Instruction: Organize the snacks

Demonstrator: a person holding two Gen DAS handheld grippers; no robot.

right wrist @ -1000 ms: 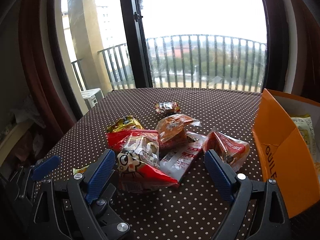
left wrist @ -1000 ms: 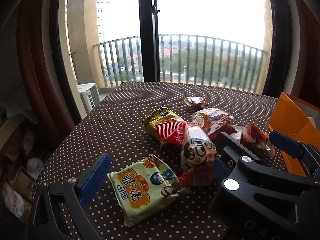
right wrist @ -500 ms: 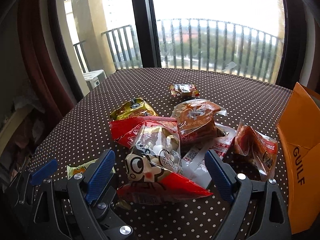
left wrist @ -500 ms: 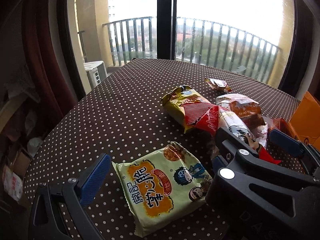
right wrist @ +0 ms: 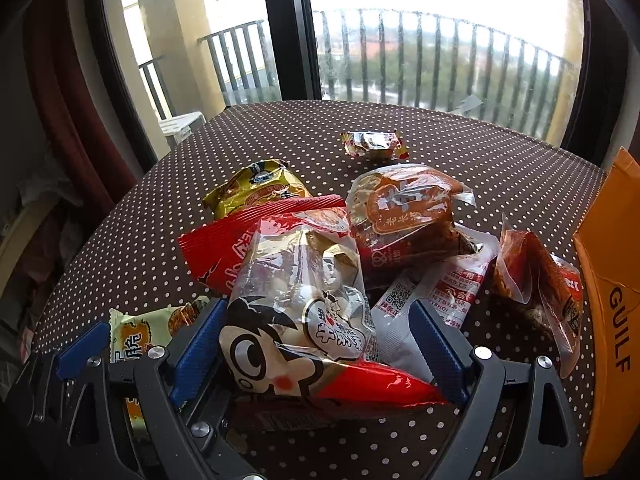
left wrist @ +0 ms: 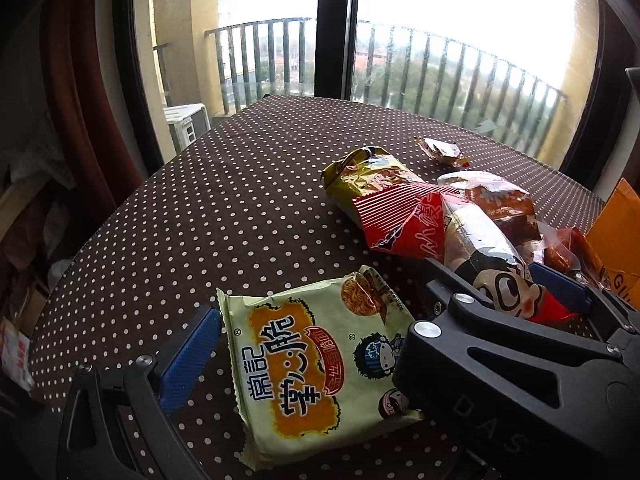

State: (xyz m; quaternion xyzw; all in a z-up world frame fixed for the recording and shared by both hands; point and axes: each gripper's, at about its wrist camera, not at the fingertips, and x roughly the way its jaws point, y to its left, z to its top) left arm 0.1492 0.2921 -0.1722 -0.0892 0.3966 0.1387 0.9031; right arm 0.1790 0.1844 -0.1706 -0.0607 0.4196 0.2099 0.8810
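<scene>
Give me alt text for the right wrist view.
An open right hand-held gripper straddles a clear cartoon-face snack bag on a brown polka-dot table. More snack packets lie behind it, an orange box stands at right, and a balcony window is beyond.

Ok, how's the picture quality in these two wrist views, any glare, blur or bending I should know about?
Left wrist view: sky through the window is blown out white, the noodle packet is sharp, and the table edge curves from the fisheye. Right wrist view: same glare up top, highlights on the cartoon-face bag, dark corners, no motion blur.
</scene>
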